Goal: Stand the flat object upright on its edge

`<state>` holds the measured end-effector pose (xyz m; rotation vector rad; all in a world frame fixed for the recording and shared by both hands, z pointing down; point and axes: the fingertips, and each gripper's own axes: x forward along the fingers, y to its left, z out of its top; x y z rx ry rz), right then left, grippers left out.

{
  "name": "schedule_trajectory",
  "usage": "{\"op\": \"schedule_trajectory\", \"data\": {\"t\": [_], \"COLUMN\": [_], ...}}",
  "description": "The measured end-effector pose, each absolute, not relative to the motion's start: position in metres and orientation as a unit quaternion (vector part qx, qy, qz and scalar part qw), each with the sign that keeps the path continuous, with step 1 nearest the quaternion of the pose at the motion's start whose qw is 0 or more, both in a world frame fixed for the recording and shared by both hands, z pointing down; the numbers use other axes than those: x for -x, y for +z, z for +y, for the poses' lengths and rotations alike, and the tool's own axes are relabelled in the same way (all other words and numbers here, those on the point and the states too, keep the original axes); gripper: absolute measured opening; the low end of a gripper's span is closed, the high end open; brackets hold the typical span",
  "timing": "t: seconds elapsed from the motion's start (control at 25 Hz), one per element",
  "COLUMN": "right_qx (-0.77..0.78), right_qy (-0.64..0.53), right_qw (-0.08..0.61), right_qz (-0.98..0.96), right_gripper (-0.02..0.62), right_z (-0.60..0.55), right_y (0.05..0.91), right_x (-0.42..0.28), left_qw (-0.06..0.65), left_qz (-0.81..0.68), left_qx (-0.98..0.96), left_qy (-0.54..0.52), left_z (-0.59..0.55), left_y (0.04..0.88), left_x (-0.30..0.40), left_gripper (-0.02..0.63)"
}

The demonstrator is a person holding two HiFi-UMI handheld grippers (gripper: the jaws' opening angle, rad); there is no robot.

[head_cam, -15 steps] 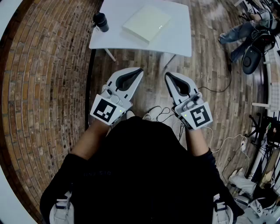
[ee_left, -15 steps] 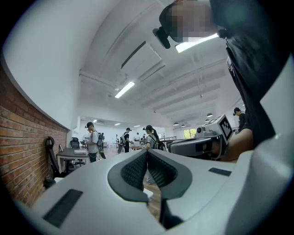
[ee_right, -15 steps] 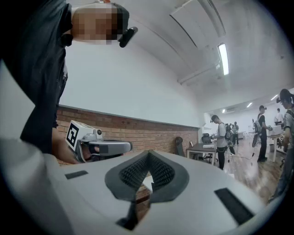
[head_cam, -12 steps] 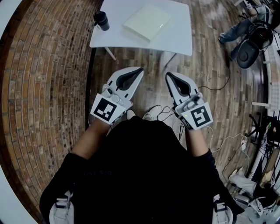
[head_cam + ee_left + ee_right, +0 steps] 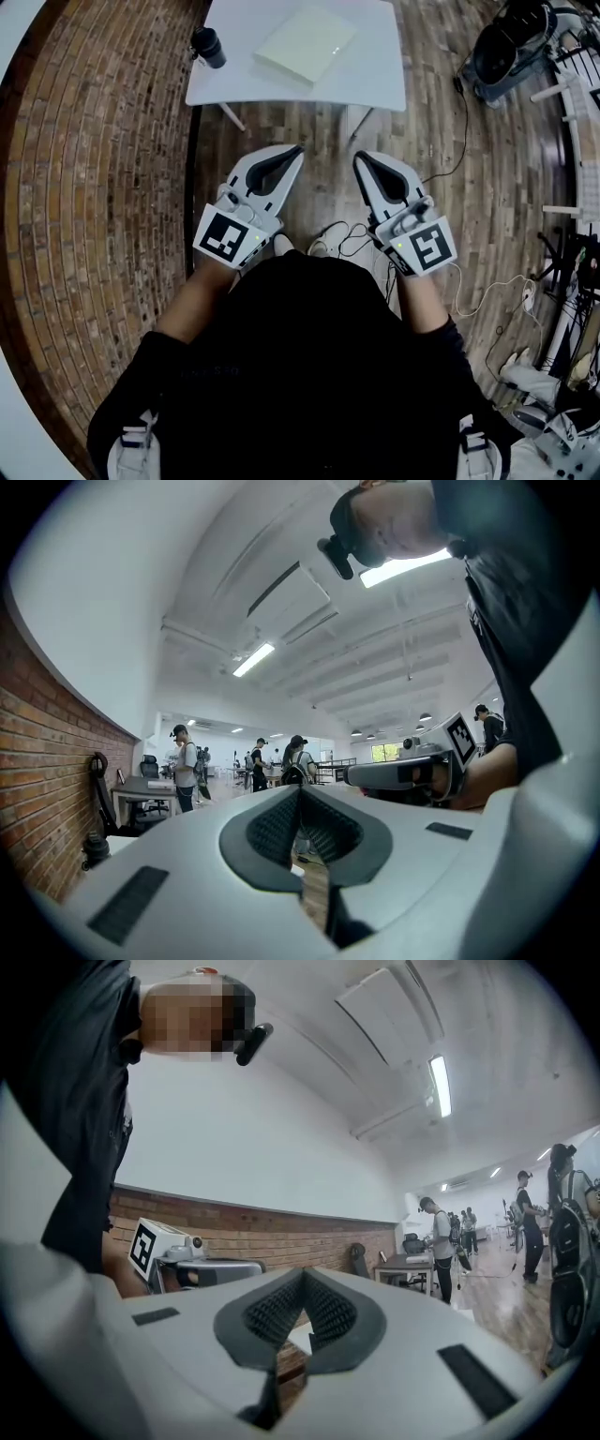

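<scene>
While the left tongs (image 5: 299,148) and the right tongs (image 5: 357,157) are held side by side close to the person's body, both are pressed together with nothing between them; the left gripper view (image 5: 300,790) and the right gripper view (image 5: 303,1275) each show ribbed pads meeting on empty air. No step on the object itself looks begun: this reads as the approach.

Ahead and well apart from both tongs stands the white tabletop (image 5: 370,80). On it lies the flat pale object (image 5: 307,42), perhaps a thin box or a book, lying flat and turned at an angle near the middle.

Next, I judge, the person must move up to the tabletop, part at least one pair of tongs, catch an edge of the object and tip it up, with the other tongs likely steadying it.

A dark cup (image 5: 208,46) sits at the tabletop's left corner, apart from the object, so little blocks the reach there. Loose cables (image 5: 342,240) lie on the wooden floor just in front of the person and could catch a foot. A dark chair (image 5: 502,52) stands off to the right, clear of the path. People stand at desks far off.
</scene>
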<state>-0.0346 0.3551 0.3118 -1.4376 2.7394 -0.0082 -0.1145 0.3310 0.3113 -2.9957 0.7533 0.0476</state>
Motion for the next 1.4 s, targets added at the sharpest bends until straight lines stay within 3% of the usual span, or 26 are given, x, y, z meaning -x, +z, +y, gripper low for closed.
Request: {"op": "schedule_trajectory", "data": {"t": [1.4], "right_qx": [0.422], "right_qy": [-0.015], "right_qw": [-0.002], "right_qz": [0.907], "right_gripper": [0.009], "right_z": [0.320], "right_y": [0.341], "right_x": [-0.047], "left_qw": [0.024], "left_qz": [0.284], "left_qx": [0.958], "left_qy": [-0.030], "left_z": [0.307], "left_y": [0.327], "left_x": [0.022], "left_gripper": [0.021]}}
